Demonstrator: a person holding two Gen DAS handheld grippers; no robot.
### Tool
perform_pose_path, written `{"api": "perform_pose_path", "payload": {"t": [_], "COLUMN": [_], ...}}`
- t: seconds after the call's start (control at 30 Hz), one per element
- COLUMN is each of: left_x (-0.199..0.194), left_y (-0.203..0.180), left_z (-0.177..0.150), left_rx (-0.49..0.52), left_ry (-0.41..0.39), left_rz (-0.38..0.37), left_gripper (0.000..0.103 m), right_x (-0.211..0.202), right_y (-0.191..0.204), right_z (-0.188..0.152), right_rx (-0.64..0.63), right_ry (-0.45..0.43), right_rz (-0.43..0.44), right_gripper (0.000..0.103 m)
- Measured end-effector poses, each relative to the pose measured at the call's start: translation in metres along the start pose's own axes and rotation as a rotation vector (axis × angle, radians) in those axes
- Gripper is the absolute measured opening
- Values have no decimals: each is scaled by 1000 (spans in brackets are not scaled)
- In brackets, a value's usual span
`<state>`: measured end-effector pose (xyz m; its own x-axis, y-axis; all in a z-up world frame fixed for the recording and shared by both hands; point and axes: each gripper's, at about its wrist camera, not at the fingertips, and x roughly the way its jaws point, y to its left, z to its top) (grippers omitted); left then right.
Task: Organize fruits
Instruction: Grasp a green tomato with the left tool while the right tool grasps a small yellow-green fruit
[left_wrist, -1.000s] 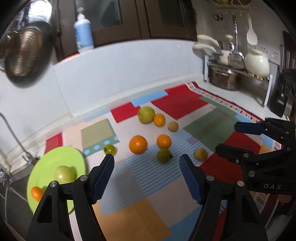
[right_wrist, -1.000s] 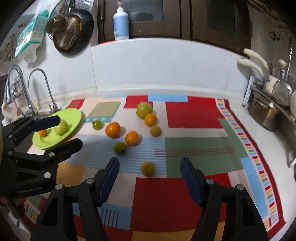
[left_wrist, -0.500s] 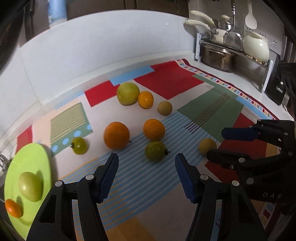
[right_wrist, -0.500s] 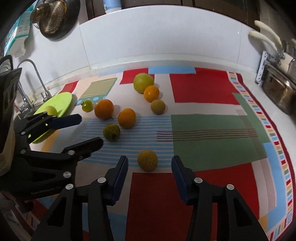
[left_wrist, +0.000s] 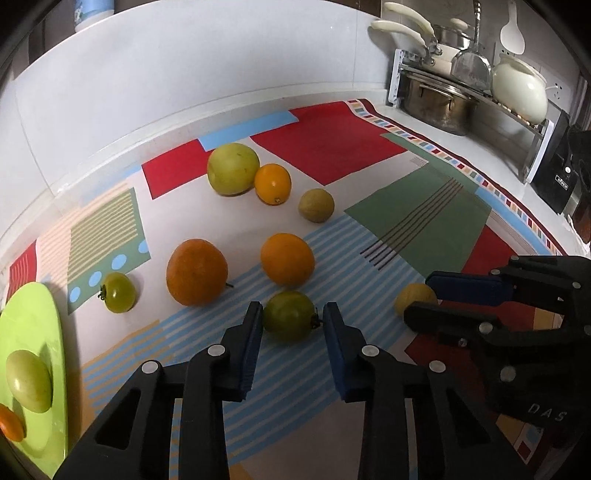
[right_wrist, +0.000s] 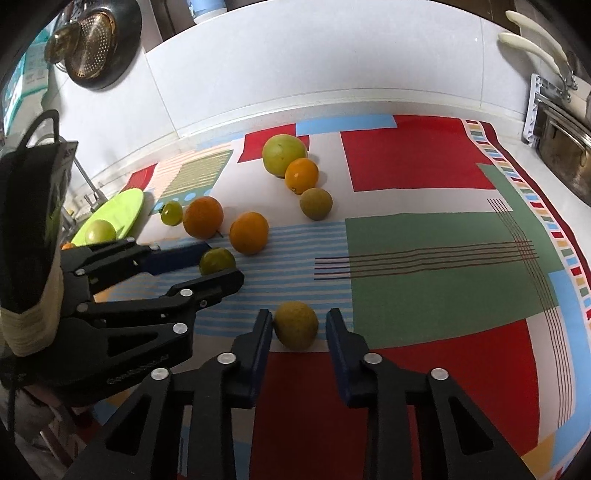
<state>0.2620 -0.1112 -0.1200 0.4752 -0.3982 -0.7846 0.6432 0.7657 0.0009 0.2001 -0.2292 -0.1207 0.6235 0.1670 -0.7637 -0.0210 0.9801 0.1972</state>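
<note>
My left gripper (left_wrist: 293, 314) has its blue pads on both sides of a dark green tomato (left_wrist: 290, 319) on the patterned mat, and its jaws are closing. My right gripper (right_wrist: 299, 321) brackets a yellow-brown round fruit (right_wrist: 295, 325); its jaws are closing too, with the left pad touching the fruit. At far left, a lime plate (left_wrist: 33, 321) holds a pale green fruit (left_wrist: 27, 380) and a small orange one (left_wrist: 11, 422). Two oranges (left_wrist: 195, 271) (left_wrist: 287, 264) and a small green tomato (left_wrist: 118, 292) lie loose on the mat.
Further back lie a large yellow-green fruit (left_wrist: 232, 168), a small orange (left_wrist: 272, 183) and a brownish fruit (left_wrist: 316, 205). A pot rack (left_wrist: 436, 107) stands at the back right, a tap (right_wrist: 83, 177) beyond the plate, and a white wall behind the mat.
Both grippers have come down and forward onto the mat. Each has narrowed from wide open to bracket its fruit, the left the green tomato, the right the yellow-brown fruit.
</note>
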Motion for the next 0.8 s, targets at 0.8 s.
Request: {"api": "perform_pose_path", "payload": {"t": [0.8], "left_x": [-35], "left_y": [7], "left_z": [-19], "left_rx": [-125], "left_ry": [-23], "left_rz": [57], "left_gripper": [33], "right_x": [5], "right_y": [6], "right_z": [-5], "right_rx": [-15], "right_ry": [46], "right_rz": [60], "right_gripper": [29]}}
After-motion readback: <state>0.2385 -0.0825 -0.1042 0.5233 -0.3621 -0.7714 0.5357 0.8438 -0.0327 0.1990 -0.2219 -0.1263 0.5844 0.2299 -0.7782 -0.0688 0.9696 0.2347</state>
